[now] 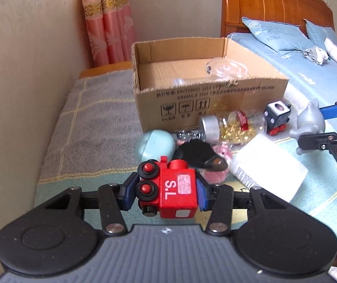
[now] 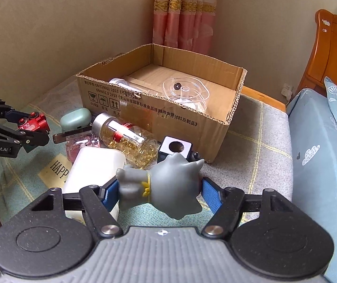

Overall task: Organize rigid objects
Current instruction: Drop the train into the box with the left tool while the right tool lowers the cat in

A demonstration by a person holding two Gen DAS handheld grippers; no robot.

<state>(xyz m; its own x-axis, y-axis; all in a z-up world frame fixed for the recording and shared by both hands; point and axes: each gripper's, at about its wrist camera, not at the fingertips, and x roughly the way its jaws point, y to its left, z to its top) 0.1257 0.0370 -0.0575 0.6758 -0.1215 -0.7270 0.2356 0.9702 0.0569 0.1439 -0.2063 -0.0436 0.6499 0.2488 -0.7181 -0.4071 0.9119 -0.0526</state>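
My left gripper [image 1: 166, 192] is shut on a red toy train [image 1: 168, 188] marked "S.L", held just above the blanket; it also shows in the right wrist view [image 2: 32, 122]. My right gripper [image 2: 160, 192] is shut on a grey toy figure [image 2: 166, 186], also seen in the left wrist view [image 1: 309, 120]. An open cardboard box [image 1: 206, 101] stands behind the pile, holding clear plastic items [image 2: 183, 89]. In front of it lie a bottle of gold bits [image 1: 229, 125], a dark toy train [image 1: 277, 115], a white container [image 1: 267, 167], a pale green case [image 1: 154, 143] and a pink bottle [image 2: 81, 146].
The things lie on a checked blanket [image 1: 86, 129] over a low bench beside a wall. A bed with blue pillows [image 1: 274, 35] and a wooden headboard [image 1: 274, 0] is to the right. Pink curtains [image 1: 107, 23] hang behind.
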